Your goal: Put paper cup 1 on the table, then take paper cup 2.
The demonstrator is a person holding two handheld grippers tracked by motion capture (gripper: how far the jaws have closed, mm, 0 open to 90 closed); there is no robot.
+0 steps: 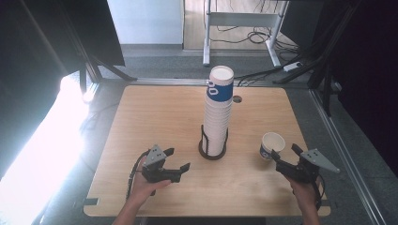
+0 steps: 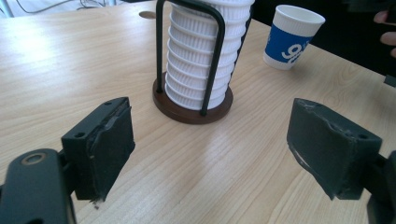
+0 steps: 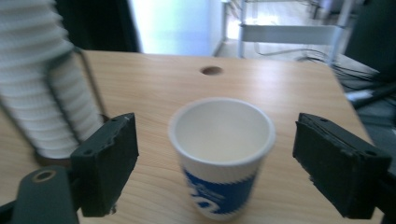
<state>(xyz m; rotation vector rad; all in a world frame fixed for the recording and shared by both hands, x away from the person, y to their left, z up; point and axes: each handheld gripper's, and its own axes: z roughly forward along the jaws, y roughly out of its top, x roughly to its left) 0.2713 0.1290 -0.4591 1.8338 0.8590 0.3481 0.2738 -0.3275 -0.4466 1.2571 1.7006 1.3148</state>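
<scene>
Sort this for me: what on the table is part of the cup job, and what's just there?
In play:
- single cup, standing upright between the open jaws of the right gripper
- stack of cups in its wire holder
- left gripper, open, empty

Just there:
- hole in the tabletop
- cables on the floor

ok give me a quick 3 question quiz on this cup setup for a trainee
1. True or false: the single paper cup stands upright on the table, between the open jaws of the right gripper.
2. Which gripper is nearer the single cup? A) the left gripper B) the right gripper C) both equally
3. Fill in: the stack of cups sits in a black wire ____ on a round brown base.

Key:
1. True; neither jaw touches it.
2. B
3. holder
</scene>
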